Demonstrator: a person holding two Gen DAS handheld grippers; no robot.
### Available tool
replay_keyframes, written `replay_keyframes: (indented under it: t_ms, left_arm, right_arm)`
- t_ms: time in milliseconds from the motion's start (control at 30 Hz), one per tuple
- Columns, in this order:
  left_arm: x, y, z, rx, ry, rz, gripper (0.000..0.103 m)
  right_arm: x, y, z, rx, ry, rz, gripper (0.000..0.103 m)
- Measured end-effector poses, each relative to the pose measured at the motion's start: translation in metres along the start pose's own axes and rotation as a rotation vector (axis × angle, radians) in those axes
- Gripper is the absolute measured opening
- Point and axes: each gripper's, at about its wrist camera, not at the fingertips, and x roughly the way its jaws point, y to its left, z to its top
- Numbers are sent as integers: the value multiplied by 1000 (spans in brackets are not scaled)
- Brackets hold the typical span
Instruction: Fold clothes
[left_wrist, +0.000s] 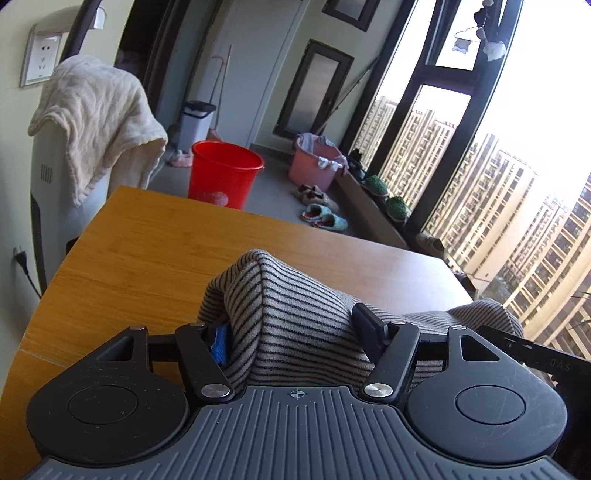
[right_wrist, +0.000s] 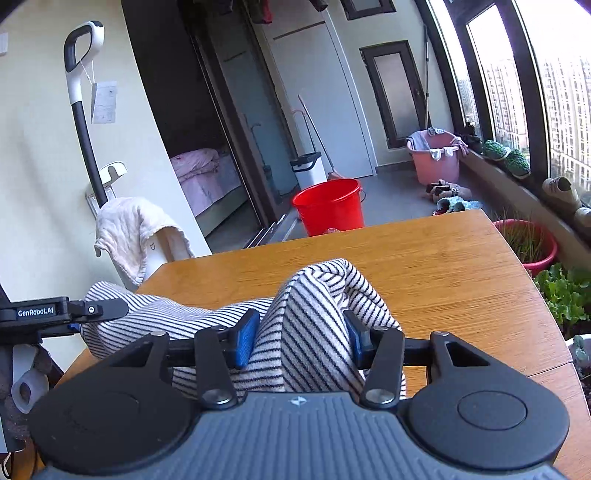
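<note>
A striped garment, pale with thin dark stripes (left_wrist: 295, 314), hangs bunched between my two grippers above the wooden table (left_wrist: 147, 251). My left gripper (left_wrist: 293, 339) is shut on a fold of it. In the right wrist view the same garment (right_wrist: 314, 306) is pinched by my right gripper (right_wrist: 301, 336), shut on another fold. The cloth spans leftwards to the left gripper (right_wrist: 88, 314), seen at the left edge. The right gripper's body (left_wrist: 535, 354) shows at the right edge of the left wrist view. The table (right_wrist: 443, 266) lies under the cloth.
A cream towel (left_wrist: 96, 118) is draped over a white appliance left of the table. A red bucket (left_wrist: 223, 173), a pink laundry basket (left_wrist: 317, 162) and slippers (left_wrist: 325, 218) stand on the floor beyond. Potted plants (right_wrist: 561, 291) and windows are on the right.
</note>
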Motion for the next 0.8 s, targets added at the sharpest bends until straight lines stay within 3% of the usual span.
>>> replay_keyframes:
  t_ms: [33,100,233,367,467,533,633,700,800]
  left_arm:
    - [0,1,-8,13,7,8,70]
    - [-1,2,-25,40,20,23,70]
    - [-11,5,-40,20,-1,-6,71]
    - [-11,1,-37,41,7,11,72]
    - [-11,2,-38,40,4,16,74]
    - [-11,3,-39,33,3,19,77]
    - [-13,5,-40,22,2,21,80]
    - [-20,5,-37,8,-12,23,80]
    - [-50,-2,-28,32,-121,47,78]
  right_arm:
    - [-2,-6,-1,5,-3,-19,48]
    - [-7,-19,-7,25,9,-29,61]
    - [-18,-15,-16,-34,20,-55,61]
    - [-33,15,-8,-136,-48,-104,43]
    - [-46,32,-2,-152,-124,-33,43]
    - [-41,38,-5,-159,-97,8,43]
    - [-19,36,-22,-171,2,-39,45]
    - [-11,28,-38,-154,9,-45,45]
    - [-16,30,-42,-148,-14,-48,45]
